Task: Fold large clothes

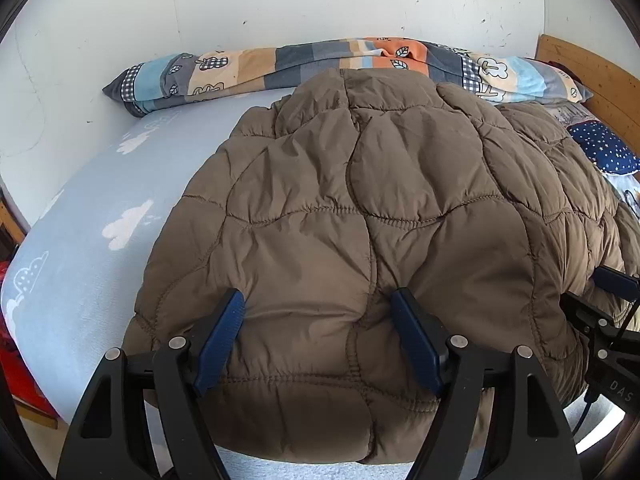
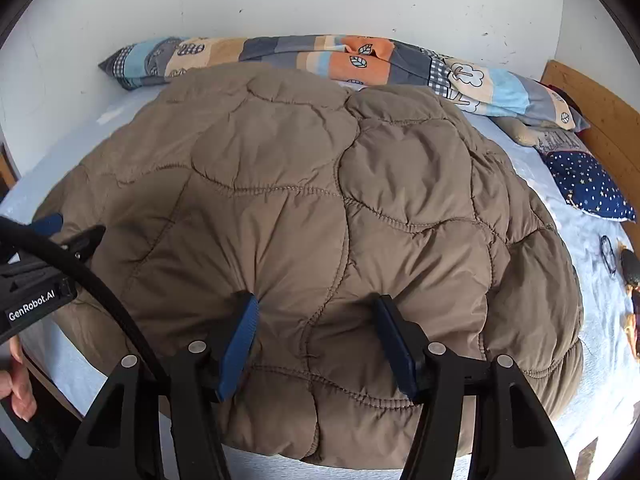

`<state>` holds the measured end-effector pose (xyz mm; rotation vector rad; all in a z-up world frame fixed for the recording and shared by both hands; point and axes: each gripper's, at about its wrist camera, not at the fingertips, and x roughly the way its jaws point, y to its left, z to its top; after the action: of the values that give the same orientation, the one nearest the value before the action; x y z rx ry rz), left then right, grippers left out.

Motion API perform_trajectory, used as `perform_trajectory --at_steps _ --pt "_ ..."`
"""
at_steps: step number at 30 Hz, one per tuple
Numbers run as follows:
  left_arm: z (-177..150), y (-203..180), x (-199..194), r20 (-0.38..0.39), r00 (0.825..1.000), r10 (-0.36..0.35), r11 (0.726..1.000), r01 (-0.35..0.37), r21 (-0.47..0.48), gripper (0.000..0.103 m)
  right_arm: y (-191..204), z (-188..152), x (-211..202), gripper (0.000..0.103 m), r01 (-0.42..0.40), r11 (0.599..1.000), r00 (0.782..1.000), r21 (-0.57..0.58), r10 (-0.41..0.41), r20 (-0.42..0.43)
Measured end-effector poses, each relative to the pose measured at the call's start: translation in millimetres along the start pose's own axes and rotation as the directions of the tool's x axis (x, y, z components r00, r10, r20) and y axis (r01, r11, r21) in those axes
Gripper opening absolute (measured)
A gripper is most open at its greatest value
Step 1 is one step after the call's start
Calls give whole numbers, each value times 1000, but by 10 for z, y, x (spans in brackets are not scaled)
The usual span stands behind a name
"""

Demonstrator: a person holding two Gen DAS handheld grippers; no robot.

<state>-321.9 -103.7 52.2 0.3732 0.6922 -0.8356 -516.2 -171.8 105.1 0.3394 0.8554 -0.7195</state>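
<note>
Both fisheye views look forward and downward along their own 2 fingers, close over the brown quilted jacket [image 1: 360,220] on the bed [image 1: 80,240], facing the white wall [image 1: 280,0]. They share the jacket, the patchwork pillow [image 2: 320,60] along the top, and the starry cushion [image 2: 588,188] at right.

Brown quilted puffer jacket [image 1: 360,216] lies folded, puffy, on light-blue bed sheet [image 1: 80,264], near edge.
</note>
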Motion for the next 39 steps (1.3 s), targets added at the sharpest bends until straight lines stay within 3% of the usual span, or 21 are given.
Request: perform_trajectory --at_steps 8,14,21,28,39 --pt "19 50 -126 51 998 -33 999 34 -20 75 59 -32 27 66 34 999 999 -42 -34 18" --pt "9 25 -295 100 994 -47 999 46 11 75 71 -12 -65 74 71 996 997 -54 -68 42" --pt "-50 -47 -468 122 992 -34 999 30 39 75 13 -39 -357 76 62 998 993 -28 -59 99" --pt "-164 -71 -734 111 994 -24 1000 23 10 81 -171 -158 -760 79 32 998 982 51 -41 184" --pt "-403 -58 -1227 135 991 12 999 -5 -52 85 -111 -544 -1245 88 52 992 972 118 -77 223"
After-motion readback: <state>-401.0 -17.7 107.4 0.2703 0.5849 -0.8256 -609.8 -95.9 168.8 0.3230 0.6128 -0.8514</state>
